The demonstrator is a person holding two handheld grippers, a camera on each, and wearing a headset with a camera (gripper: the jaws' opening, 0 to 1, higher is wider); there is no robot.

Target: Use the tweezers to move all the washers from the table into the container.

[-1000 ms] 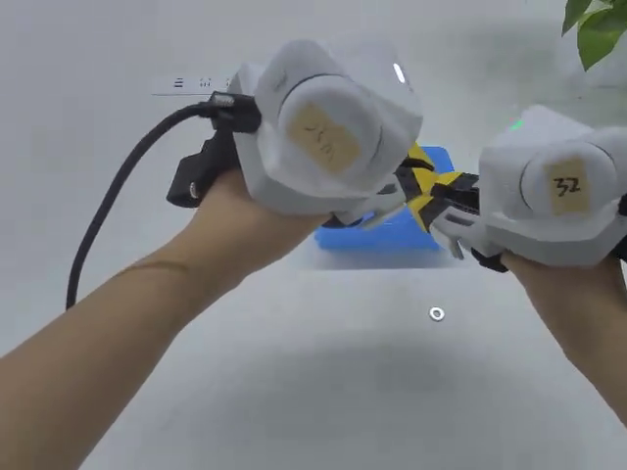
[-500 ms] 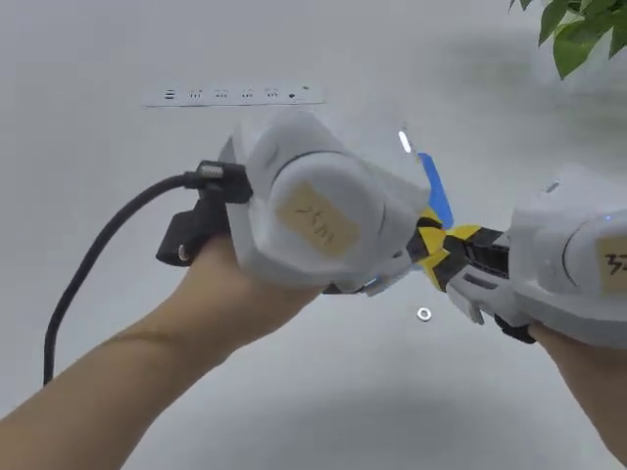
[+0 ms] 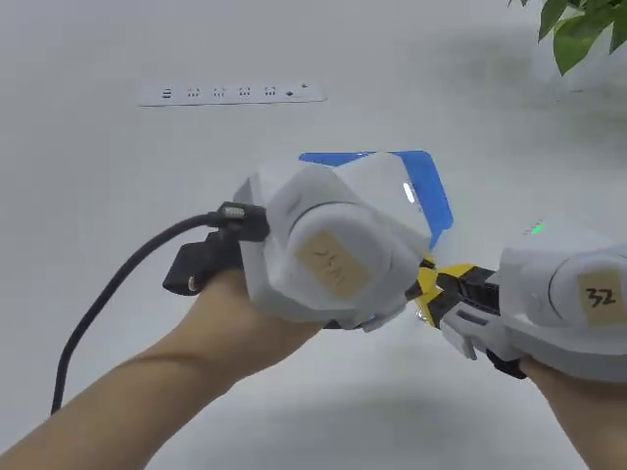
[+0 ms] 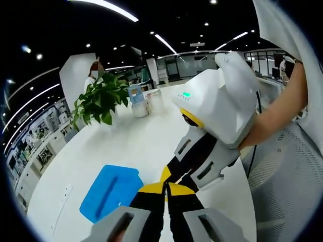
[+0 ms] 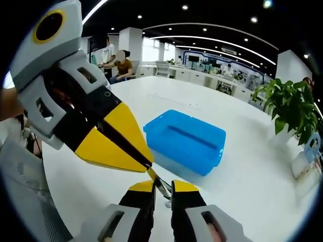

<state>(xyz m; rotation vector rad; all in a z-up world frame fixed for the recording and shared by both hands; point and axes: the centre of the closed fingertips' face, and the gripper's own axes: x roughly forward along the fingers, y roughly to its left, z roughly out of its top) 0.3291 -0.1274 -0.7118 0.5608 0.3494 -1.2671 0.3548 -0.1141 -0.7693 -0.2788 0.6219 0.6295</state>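
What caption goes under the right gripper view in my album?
The left gripper pokes tweezers between the yellow tips of the right gripper, blue container behind on the table.

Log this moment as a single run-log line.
left gripper: shut on tweezers | right gripper: jaws flank tweezers tip | blue container: beyond both grippers

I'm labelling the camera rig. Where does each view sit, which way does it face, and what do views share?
Left gripper view: rides the left gripper, looks along its own jaws at the right gripper.
Right gripper view: rides the right gripper, own jaws flanking the tweezers.
Head view: headset, looking down; forearms and both grippers show.
All share the blue container.
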